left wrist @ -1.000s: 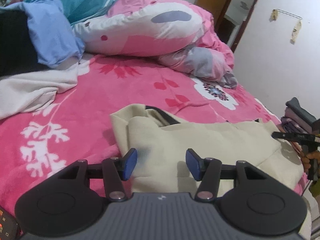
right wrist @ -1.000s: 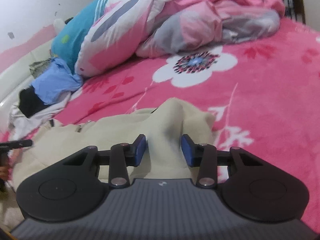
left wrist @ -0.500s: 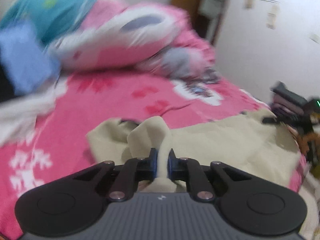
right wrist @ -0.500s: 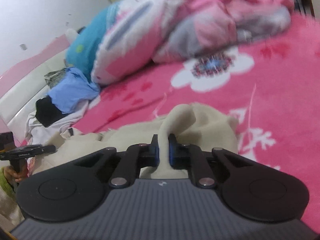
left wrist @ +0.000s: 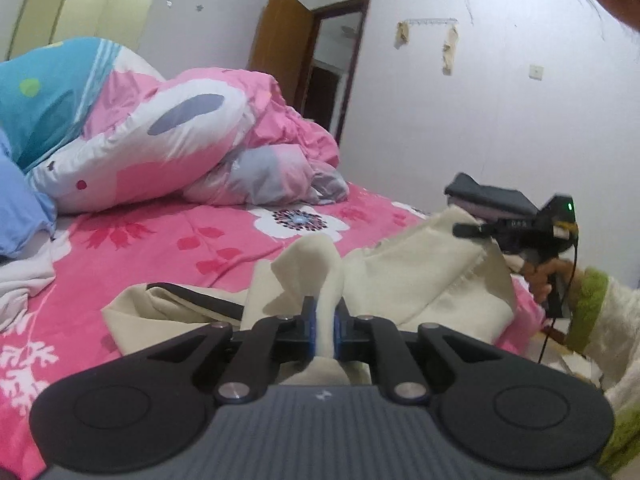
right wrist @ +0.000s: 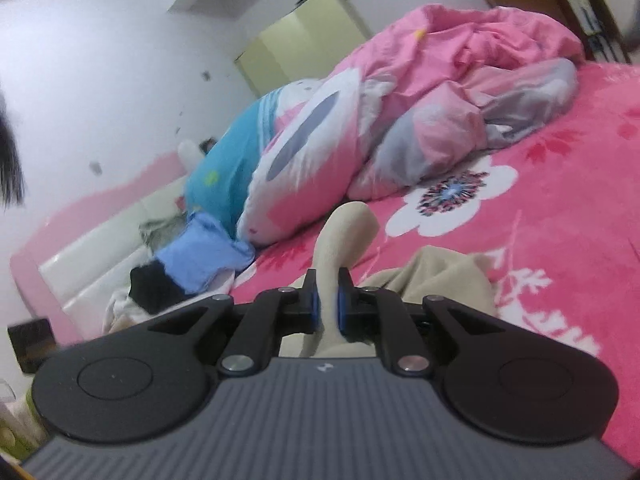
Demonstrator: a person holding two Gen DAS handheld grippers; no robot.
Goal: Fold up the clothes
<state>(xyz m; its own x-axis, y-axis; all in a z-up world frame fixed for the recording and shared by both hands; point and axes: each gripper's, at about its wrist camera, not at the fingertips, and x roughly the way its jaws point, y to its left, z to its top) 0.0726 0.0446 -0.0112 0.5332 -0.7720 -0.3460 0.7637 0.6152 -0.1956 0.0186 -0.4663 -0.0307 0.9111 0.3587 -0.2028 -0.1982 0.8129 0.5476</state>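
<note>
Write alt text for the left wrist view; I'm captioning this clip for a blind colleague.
The left gripper is shut on a bunched fold of a cream garment lifted off a pink floral bedspread. To the right, the right gripper, in a hand, holds up the garment's other end. A rumpled pink duvet lies behind.

Grippers: two, the left gripper (left wrist: 325, 322) and the right gripper (right wrist: 325, 304)
Cream garments: one cream garment (left wrist: 416, 276), pinched at two places
Beds: one bed (left wrist: 168, 252) with a pink flowered cover
Quilts: one bunched pink quilt (left wrist: 180, 136)
Blue cloths: one blue cloth (right wrist: 204, 256) near the headboard
Black cloths: one black cloth (right wrist: 154, 292) just beside the blue one
White cloths: one white cloth (left wrist: 22, 284) at the left edge
Folded stacks: one folded stack (left wrist: 486, 198), number of pieces cannot be told
Wardrobes: one wardrobe (left wrist: 76, 16)
Doors: one door (left wrist: 280, 48), standing open
Hands seen: one hand (left wrist: 546, 278), on the right gripper's handle
</note>
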